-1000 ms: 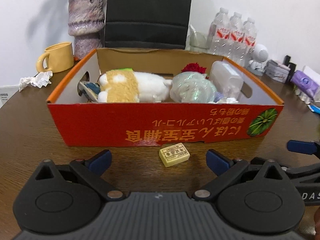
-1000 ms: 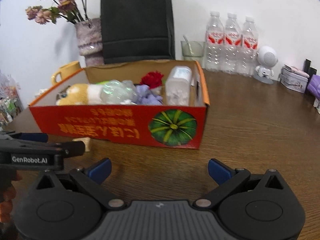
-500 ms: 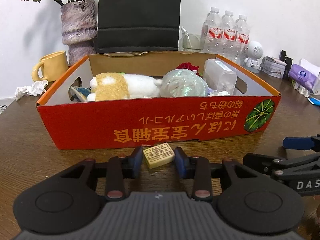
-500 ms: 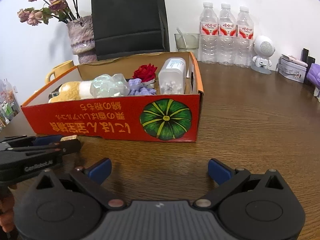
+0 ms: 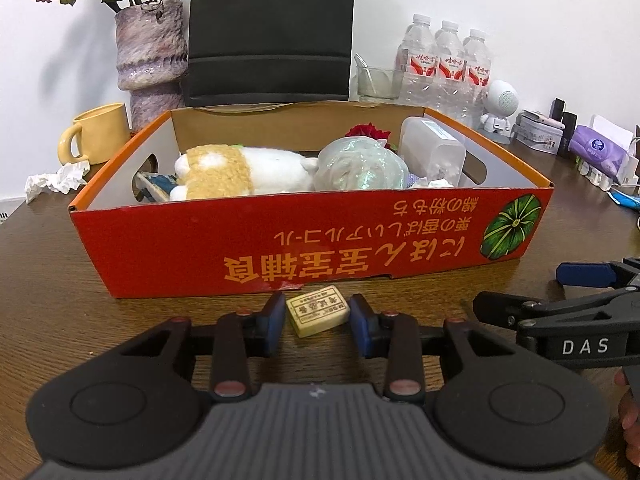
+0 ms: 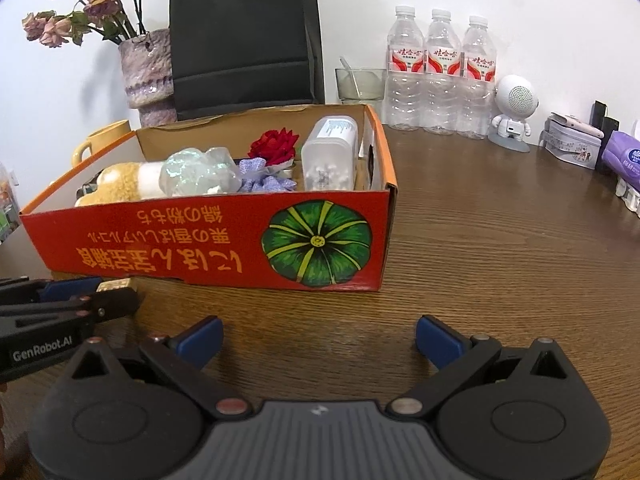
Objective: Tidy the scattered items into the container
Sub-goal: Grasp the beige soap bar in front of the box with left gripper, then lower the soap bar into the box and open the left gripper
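A small cream block with a printed label [image 5: 318, 310] sits between the blue pads of my left gripper [image 5: 318, 322], just in front of the red cardboard box [image 5: 304, 244]. The jaws are shut on the block. It also shows as a sliver in the right wrist view [image 6: 115, 285]. The box [image 6: 208, 240] holds a plush toy [image 5: 224, 174], a shiny wrapped bundle [image 5: 360, 170], a red flower [image 6: 274, 148] and a clear plastic container [image 6: 330, 152]. My right gripper [image 6: 318, 338] is open and empty, low over the table to the right of the left one.
Behind the box stand a vase [image 5: 152, 60], a black bag [image 5: 268, 32], a glass [image 5: 374, 82], three water bottles [image 5: 444, 64] and a white robot figure [image 5: 500, 108]. A yellow mug [image 5: 98, 134] and crumpled tissue [image 5: 56, 178] lie at the left. Small packs [image 5: 596, 148] sit at the right.
My left gripper moved forward around the cream block and closed on it. The view of the box has risen slightly. The right gripper stayed open and drifted little.
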The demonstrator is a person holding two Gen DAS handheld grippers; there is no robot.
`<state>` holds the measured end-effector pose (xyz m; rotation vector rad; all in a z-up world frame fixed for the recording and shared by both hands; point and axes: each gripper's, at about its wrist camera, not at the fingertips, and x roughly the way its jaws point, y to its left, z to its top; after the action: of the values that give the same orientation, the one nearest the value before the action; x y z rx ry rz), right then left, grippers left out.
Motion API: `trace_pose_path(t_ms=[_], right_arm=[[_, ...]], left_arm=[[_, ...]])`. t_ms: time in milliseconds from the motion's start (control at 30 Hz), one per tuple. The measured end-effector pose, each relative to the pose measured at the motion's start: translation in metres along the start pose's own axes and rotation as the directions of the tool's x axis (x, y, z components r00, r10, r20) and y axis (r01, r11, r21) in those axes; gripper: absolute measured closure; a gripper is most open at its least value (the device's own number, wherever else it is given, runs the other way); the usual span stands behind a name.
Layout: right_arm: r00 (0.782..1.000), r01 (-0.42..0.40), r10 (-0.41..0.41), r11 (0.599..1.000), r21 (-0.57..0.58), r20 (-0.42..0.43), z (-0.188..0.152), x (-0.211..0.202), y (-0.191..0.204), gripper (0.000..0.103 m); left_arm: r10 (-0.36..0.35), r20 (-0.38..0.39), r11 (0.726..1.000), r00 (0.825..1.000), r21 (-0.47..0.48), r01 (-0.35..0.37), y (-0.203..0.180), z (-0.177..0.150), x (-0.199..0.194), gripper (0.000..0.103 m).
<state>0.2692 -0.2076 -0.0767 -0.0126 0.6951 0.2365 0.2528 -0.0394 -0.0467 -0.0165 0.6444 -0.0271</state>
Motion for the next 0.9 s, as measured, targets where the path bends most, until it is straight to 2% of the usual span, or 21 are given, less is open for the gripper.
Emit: trace_pose_path(t_ms=[600,733,900], right_arm=[[1.000,0.027,-0.027,1.000,-0.003,0.000,-0.001,-0.001,0.003,0.000],[0.999,0.014,-0.014,1.000,-0.003,0.031,0.000,-0.016,0.006,0.000],[0.993,-0.022,0.022,1.000,-0.005,0.119,0.011,-0.051,0.011,0.000]], left_arm=[[-0.009,0.008,1.000,1.000,-0.012,0.009,0.003,-0.003,-0.006,0.068],[-0.034,0.049,0.999,0.998,-0.013,0.035,0.006,-0.004,-0.025,0.068],[-0.061,0.130,0.998,0.990,-0.006,0.062,0.015,0.004,-0.058,0.068]])
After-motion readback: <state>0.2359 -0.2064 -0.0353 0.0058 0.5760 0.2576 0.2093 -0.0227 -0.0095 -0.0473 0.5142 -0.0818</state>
